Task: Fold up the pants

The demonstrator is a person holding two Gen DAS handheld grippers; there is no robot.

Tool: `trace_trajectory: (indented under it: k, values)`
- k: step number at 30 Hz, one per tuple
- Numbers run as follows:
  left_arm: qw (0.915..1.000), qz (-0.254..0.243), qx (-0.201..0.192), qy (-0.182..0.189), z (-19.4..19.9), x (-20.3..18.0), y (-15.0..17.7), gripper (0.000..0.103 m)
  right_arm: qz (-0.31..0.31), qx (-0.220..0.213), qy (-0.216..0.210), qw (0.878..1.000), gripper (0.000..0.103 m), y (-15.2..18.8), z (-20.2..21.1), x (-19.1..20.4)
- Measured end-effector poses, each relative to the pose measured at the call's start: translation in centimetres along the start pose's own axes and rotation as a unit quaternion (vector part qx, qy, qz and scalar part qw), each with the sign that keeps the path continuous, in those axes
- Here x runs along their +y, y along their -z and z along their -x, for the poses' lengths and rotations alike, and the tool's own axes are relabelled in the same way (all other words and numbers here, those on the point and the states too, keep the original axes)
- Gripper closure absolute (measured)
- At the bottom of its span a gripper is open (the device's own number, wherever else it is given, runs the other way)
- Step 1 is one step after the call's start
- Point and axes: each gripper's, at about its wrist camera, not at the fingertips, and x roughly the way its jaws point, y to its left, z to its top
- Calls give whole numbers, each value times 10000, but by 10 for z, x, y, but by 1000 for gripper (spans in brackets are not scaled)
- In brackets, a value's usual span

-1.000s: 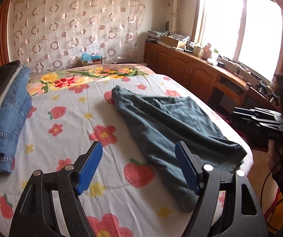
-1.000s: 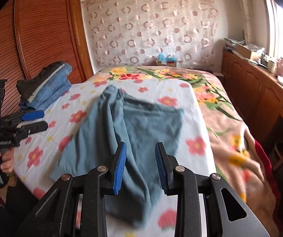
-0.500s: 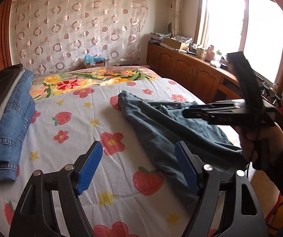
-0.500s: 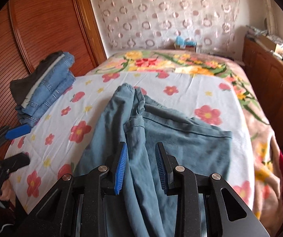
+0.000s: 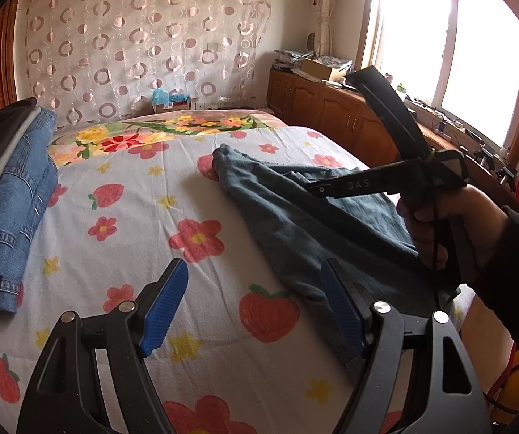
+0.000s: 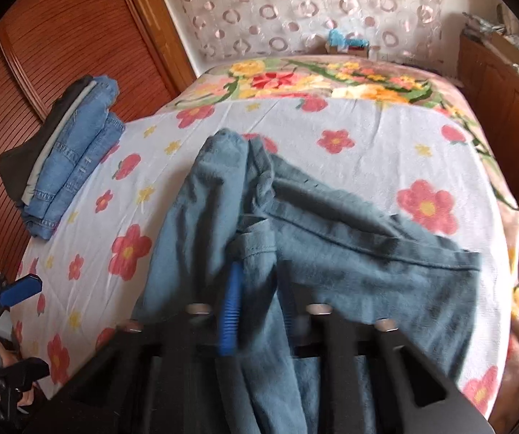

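The right tool (image 6: 256,311) has swung in over the crumpled teal-blue cotton pants (image 6: 317,249) and clamped onto a raised fold of them.

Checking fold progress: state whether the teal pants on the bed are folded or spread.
Neither: the teal pants lie crumpled and unfolded on the floral sheet, legs bunched unevenly. The right gripper is shut on a fabric ridge.

My L gripper (image 5: 254,302) hangs wide open over bed (image 5: 122,238); R gripper (image 5: 317,188) on teal pants (image 5: 295,217), folded jeans (image 5: 17,195) far left.
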Motion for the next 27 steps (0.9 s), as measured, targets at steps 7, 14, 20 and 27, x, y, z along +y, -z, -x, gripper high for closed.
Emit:
trace_trajectory:
  k: [7,14,20,27]
  values:
    - [10000,-17,55,24,-2,-2,5,26,107,-629,174,9978,100,2,42,-8]
    - [9999,-50,66,92,-4,-9,6,26,-165,-847,567,9947,100,5,73,-49]
    - [9999,-85,96,112,-8,-12,5,26,-261,-826,844,9927,100,9,74,-63]
    - [9996,-165,183,138,-12,-18,8,26,-275,-695,1340,9882,99,-1,59,-53]
